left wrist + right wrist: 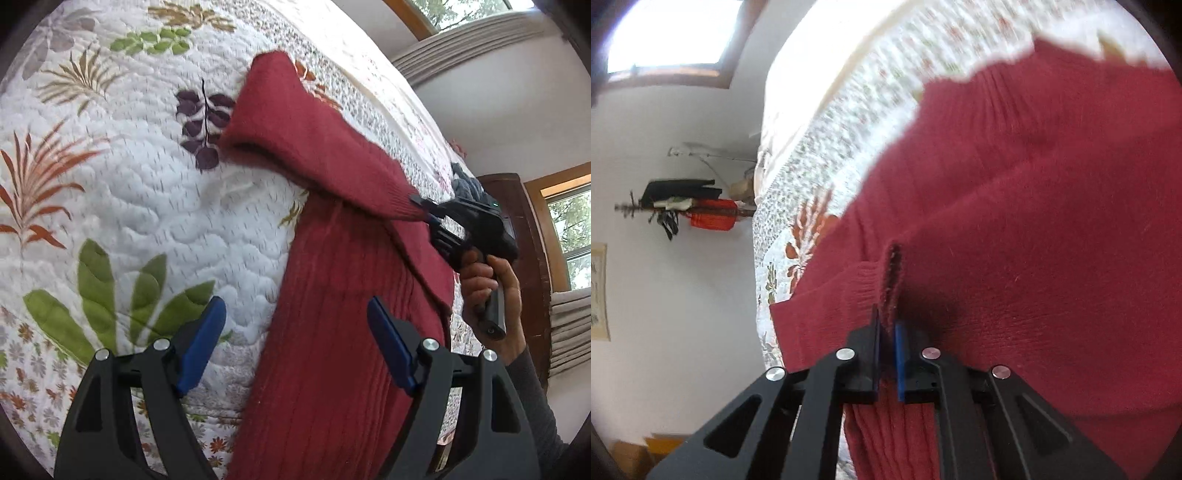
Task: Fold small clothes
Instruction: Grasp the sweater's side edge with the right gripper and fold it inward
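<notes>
A dark red knitted sweater [332,314] lies on a white quilted bedspread [155,206] printed with leaves. Its sleeve [306,136] is lifted off the bed and stretched toward the right. My right gripper [421,206] is shut on the sleeve's ribbed cuff, held by a person's hand [487,291]. In the right wrist view the cuff [892,280] sits pinched between the fingers of the right gripper [889,325], with the red knit [1034,221] filling the frame. My left gripper [295,314] stands open just above the sweater's left edge, blue pads apart, holding nothing.
A grey-blue garment [465,184] lies farther along the bed. A dark wooden bed end [524,251] and curtained windows [569,229] stand at the right. In the right wrist view a wall rack with clothes [694,210] hangs past the bed's edge.
</notes>
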The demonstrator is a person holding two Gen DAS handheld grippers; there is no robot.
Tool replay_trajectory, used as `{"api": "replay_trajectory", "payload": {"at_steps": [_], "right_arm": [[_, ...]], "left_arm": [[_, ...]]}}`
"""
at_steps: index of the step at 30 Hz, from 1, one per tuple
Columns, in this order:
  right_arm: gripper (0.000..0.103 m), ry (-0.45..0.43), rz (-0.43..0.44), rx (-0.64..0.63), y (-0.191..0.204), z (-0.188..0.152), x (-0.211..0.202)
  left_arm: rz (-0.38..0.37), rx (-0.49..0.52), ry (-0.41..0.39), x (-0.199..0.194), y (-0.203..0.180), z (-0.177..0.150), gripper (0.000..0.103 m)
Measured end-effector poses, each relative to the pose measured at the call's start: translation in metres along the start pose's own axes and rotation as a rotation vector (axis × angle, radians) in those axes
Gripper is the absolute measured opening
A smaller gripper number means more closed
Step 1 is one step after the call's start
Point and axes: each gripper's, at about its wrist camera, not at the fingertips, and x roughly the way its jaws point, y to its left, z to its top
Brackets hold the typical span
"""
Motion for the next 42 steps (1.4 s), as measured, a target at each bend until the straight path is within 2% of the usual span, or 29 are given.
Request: {"api": "replay_trajectory", "payload": {"at_steps": [8,12,17,22,31,36,40,41,42], "right_arm": [[0.006,-0.186,-0.077,-0.148,0.035,0.015,-0.116],[0.006,-0.256,-0.117,-0.159,0.019,0.024,-0.173],[0.006,-0.297,-0.161,-0.111,-0.029,0.03,-0.211],[0.006,-0.294,-0.177,-0.038,-0.088,0.027,-0.216],[0.006,-0.259,-0.179,0.068,-0.166,0.015,-0.194],[0.006,-0.244,-0.167,0.109,-0.198,0.014,-0.179],[0.006,-0.231,-0.185,0.073,-0.208,0.016,-0.168],[0.007,-0.232,-0.182,0.068,-0.208,0.016,-0.17],[0.012,-0.248,-0.17,0.069,-0.205,0.016,-0.178]], "left_arm": [[-0.011,0.03,-0.024,-0.018,-0.014,0.01,0.078],[-0.032,0.055,-0.031,-0.017,-0.032,0.028,0.078],[-0.066,0.096,-0.027,0.002,-0.062,0.056,0.078],[-0.08,0.14,-0.008,0.028,-0.086,0.082,0.078],[-0.13,0.147,0.069,0.094,-0.108,0.129,0.078],[-0.075,0.147,0.109,0.129,-0.105,0.143,0.078],[-0.012,0.167,0.153,0.156,-0.103,0.153,0.077],[-0.004,0.169,0.163,0.159,-0.105,0.156,0.077],[-0.005,0.172,0.162,0.16,-0.107,0.159,0.077]]}}
